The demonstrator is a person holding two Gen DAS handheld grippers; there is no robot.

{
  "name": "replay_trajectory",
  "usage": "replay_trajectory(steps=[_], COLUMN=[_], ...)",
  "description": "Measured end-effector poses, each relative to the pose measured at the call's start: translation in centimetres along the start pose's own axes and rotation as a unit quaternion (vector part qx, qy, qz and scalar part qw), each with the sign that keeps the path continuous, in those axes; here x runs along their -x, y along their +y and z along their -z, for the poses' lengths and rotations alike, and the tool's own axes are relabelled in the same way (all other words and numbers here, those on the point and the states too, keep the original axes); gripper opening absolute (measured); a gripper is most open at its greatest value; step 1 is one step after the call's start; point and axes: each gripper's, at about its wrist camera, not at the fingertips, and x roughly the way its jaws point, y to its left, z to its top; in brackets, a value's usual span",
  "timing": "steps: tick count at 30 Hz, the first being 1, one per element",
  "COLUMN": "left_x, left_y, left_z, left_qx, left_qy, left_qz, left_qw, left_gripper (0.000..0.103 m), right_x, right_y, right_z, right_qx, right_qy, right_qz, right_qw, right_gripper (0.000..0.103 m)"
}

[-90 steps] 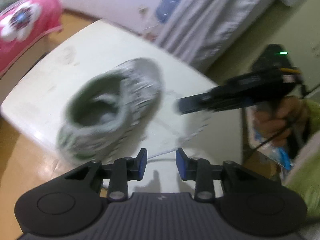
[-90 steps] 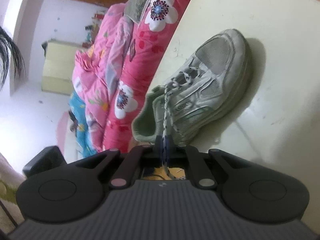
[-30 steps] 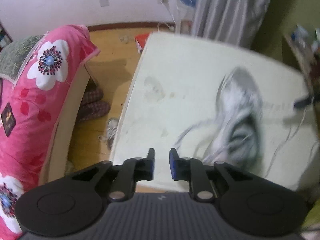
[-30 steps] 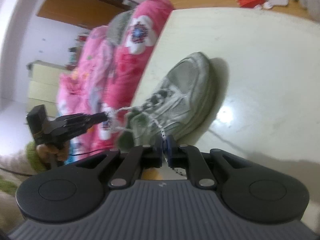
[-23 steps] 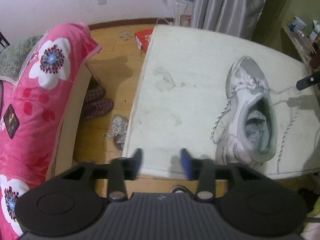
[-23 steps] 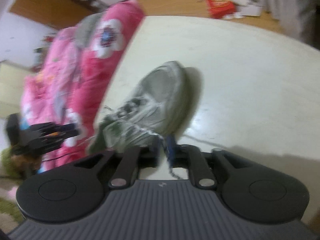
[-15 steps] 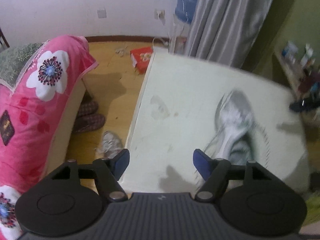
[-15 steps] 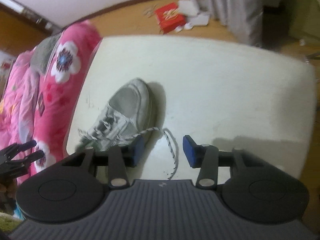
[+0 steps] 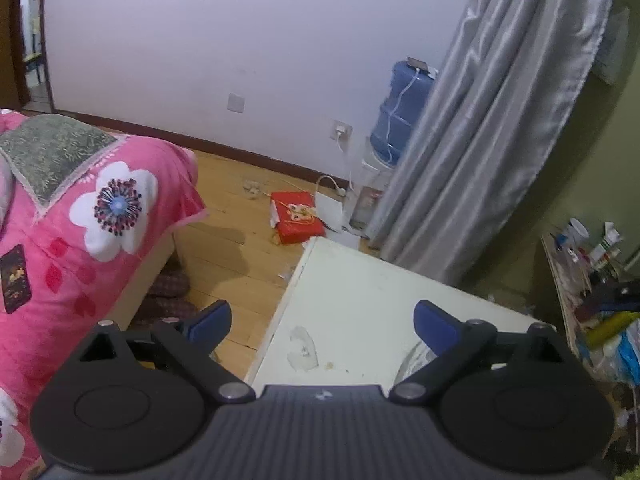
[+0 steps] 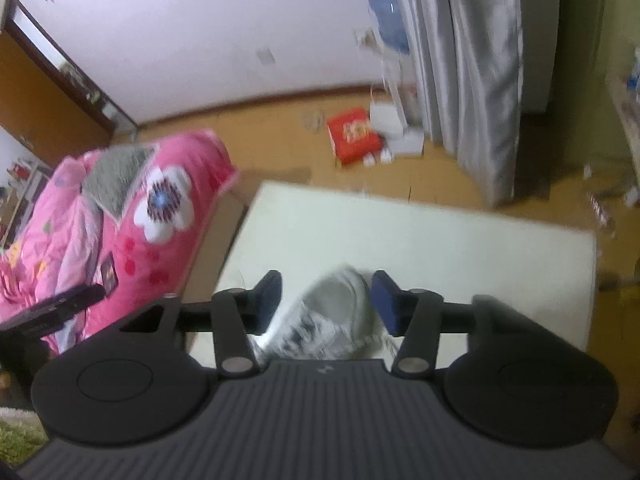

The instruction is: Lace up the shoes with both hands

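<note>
A worn grey-white sneaker [image 10: 332, 320] lies on the white table [image 10: 440, 248], blurred in the right wrist view; one lace end [image 10: 386, 338] trails beside it. My right gripper [image 10: 328, 302] hovers well above it. Its jaws are opening, and nothing is between them. In the left wrist view only the shoe's toe [image 9: 412, 354] peeks out beside the right finger. My left gripper [image 9: 322, 320] hangs over the table's [image 9: 360, 304] left edge, its jaws opening very wide and holding nothing. It also shows as a dark shape, the left gripper [image 10: 60, 304], at the left edge of the right wrist view.
Pink flowered bedding [image 9: 80, 220] lies on a bed left of the table, with slippers [image 9: 168, 292] under it. A red box [image 9: 296, 222] lies on the wooden floor. A grey curtain [image 9: 480, 140], a blue water bottle [image 9: 400, 112] and a cluttered shelf [image 9: 592, 256] stand beyond.
Both grippers let go of the laces and opened. Both rose away from the shoe and tilted up, so the wall and curtain fill more of each view.
</note>
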Motion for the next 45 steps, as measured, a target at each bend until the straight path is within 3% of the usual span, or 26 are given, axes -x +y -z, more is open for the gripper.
replay_trajectory(steps=[4, 8, 10, 12, 18, 24, 32, 35, 45], left_x=[0.3, 0.7, 0.8, 1.0, 1.1, 1.9, 2.9, 3.3, 5.1], left_y=[-1.3, -2.4, -2.8, -3.1, -3.2, -4.8, -8.9, -10.6, -14.4], left_z=[0.0, 0.4, 0.6, 0.7, 1.4, 2.5, 5.2, 6.3, 9.0], left_qx=[-0.010, -0.019, -0.018, -0.013, 0.039, 0.054, 0.083, 0.091, 0.139], left_qy=[-0.018, -0.028, -0.031, -0.030, -0.008, -0.017, -0.021, -0.021, -0.031], left_qz=[0.016, 0.027, 0.029, 0.022, 0.003, -0.025, -0.069, -0.090, -0.101], left_qw=[0.9996, 0.9991, 0.9989, 0.9992, 0.9992, 0.9981, 0.9940, 0.9916, 0.9847], left_gripper=[0.102, 0.103, 0.103, 0.103, 0.103, 0.103, 0.103, 0.103, 0.103], right_x=[2.2, 4.1, 5.0, 5.7, 6.6, 7.2, 6.7, 6.4, 3.6], right_y=[1.2, 1.7, 1.6, 1.5, 1.2, -0.4, -4.6, -6.0, -6.5], right_z=[-0.7, -0.4, -0.1, 0.1, -0.3, -1.3, -2.7, -2.9, -3.8], right_qx=[0.011, 0.025, 0.017, 0.007, -0.006, -0.020, -0.047, -0.030, -0.003], right_qy=[-0.040, -0.082, -0.103, -0.120, -0.154, -0.180, -0.144, -0.133, -0.053], right_qz=[0.012, 0.025, 0.013, -0.001, -0.032, -0.072, -0.123, -0.133, -0.155], right_qw=[0.999, 0.996, 0.994, 0.993, 0.988, 0.981, 0.981, 0.982, 0.986], right_gripper=[0.066, 0.082, 0.084, 0.094, 0.101, 0.102, 0.102, 0.102, 0.102])
